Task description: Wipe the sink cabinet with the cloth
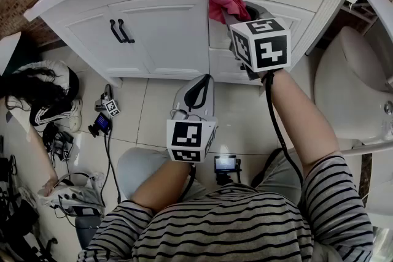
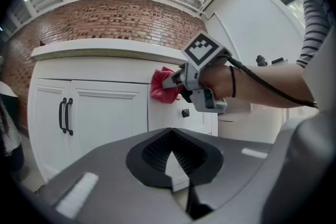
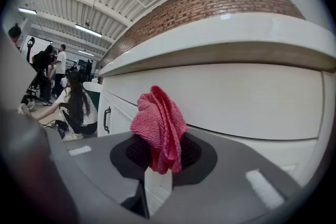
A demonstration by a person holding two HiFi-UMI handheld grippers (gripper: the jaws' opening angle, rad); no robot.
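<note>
The white sink cabinet (image 1: 166, 27) fills the top of the head view, with two doors on the left and drawers on the right. My right gripper (image 1: 236, 9) is shut on a crumpled pink cloth (image 1: 224, 3) and holds it against the upper drawer front, just under the counter's overhang. In the right gripper view the cloth (image 3: 159, 126) bunches up out of the jaws before the drawer panel (image 3: 236, 102). My left gripper (image 1: 199, 92) hangs lower, over the floor in front of the cabinet, shut with nothing in it (image 2: 173, 157). From there I see the cloth (image 2: 164, 86) and the right gripper.
Black door handles (image 1: 121, 30) sit on the cabinet's left doors and a small black knob (image 2: 185, 113) on a drawer. A white toilet (image 1: 353, 77) stands to the right. Cables, gear and a seated person (image 1: 37, 92) crowd the tiled floor at left.
</note>
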